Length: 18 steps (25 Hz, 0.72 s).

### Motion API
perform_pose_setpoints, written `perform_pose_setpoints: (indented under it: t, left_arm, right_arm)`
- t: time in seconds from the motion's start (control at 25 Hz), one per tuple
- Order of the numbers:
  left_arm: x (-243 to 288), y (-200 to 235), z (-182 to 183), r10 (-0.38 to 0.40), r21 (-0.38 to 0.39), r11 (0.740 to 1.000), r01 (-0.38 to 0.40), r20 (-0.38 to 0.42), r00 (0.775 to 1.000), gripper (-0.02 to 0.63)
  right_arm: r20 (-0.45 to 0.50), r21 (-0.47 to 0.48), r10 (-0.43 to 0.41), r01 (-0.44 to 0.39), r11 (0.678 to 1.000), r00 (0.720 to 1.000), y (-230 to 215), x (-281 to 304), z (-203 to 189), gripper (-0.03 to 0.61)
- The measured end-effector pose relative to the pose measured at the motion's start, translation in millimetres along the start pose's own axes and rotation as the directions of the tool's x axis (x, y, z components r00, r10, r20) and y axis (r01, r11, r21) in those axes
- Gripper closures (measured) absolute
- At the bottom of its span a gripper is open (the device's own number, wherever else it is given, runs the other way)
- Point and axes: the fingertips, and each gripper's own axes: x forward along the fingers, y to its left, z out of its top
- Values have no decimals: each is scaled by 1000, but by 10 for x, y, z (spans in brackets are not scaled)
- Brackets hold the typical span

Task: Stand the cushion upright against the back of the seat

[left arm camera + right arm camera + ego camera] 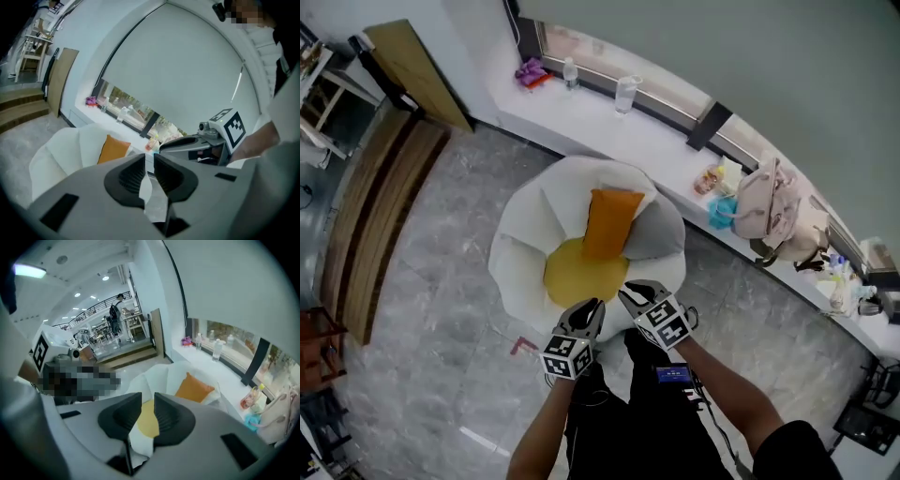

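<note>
The orange cushion (612, 220) stands upright against the back of a white petal-shaped armchair (525, 248), above its yellow seat pad (581, 272). It also shows in the left gripper view (112, 149) and the right gripper view (194, 387). Both grippers hang in the air in front of the chair, clear of the cushion. My left gripper (594, 306) (150, 158) has only a thin slit between its jaws and holds nothing. My right gripper (624, 296) (147, 398) is beside it, jaws a little apart and empty.
A white window ledge (581, 112) runs behind the chair with bottles (625, 94), a purple item (530, 72), snacks (712, 178) and a beige bag (764, 206). Wooden steps (375, 216) and a leaning board (412, 70) are at the left. Red tape (522, 345) marks the floor.
</note>
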Motion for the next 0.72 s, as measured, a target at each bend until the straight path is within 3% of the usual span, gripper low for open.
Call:
perform_pose_setpoints:
  t: [0.2,0.32,0.56,0.72]
  left_arm:
    - [-770,-248,467,-90,61,994,86,76,993,571]
    - [-1225,-426,714,-154,102,985,140,146,977,594]
    - [-1953,-779,911,-323,203,937,286,183,929,601]
    - [-2221,-927,944,-403,184,910,371,189,895,601]
  right_arm:
    - [146,-29,3,1,1000,989,665,-497,697,517]
    - [227,-32,19,-13,999,974,1049,-766,967,532]
    - [350,-17,92,-92,996,932,1753,-1158,1128,560]
    - [428,-22,133,-136,990,894,2105,-1433,1177,561]
